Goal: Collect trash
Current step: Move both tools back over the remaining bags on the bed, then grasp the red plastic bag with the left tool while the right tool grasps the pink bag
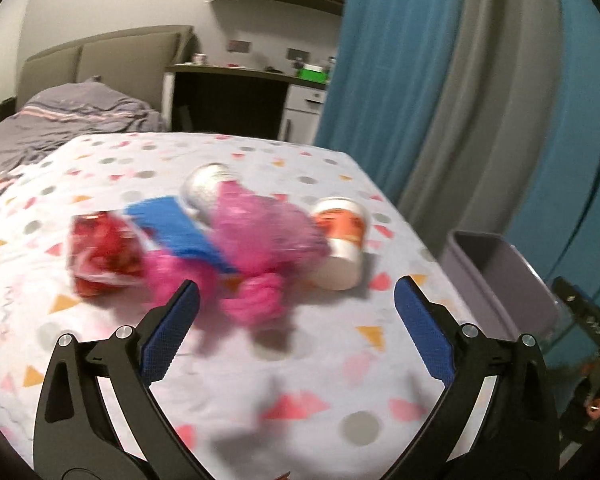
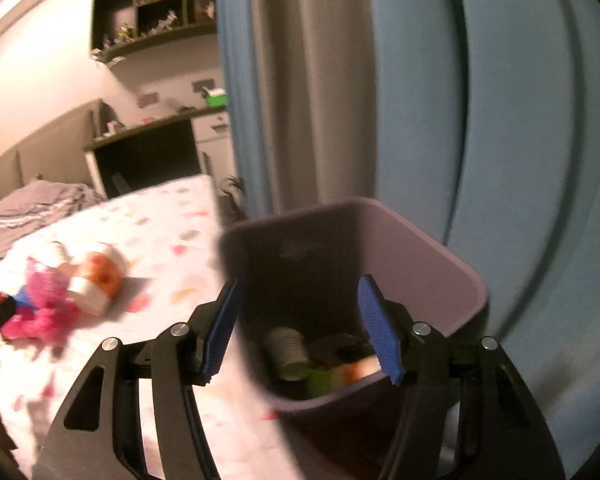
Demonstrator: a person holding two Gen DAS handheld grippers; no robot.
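Tabletop (image 1: 340, 380) carries remaining trash; bin (image 2: 440, 264) beside it receives items. Pink bag (image 1: 260, 236) lies ahead of left claw (image 1: 296, 304), spread wide for approach. Right claw (image 2: 300, 308), spread and empty, hangs above bin

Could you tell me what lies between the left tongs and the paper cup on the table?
In the left wrist view, only bare patterned tablecloth separates the open left tongs from the paper cup; pink netting lies beside it.

Patterned table (image 1: 228, 384) — trash pile (image 1: 228, 236), cup (image 1: 342, 248).
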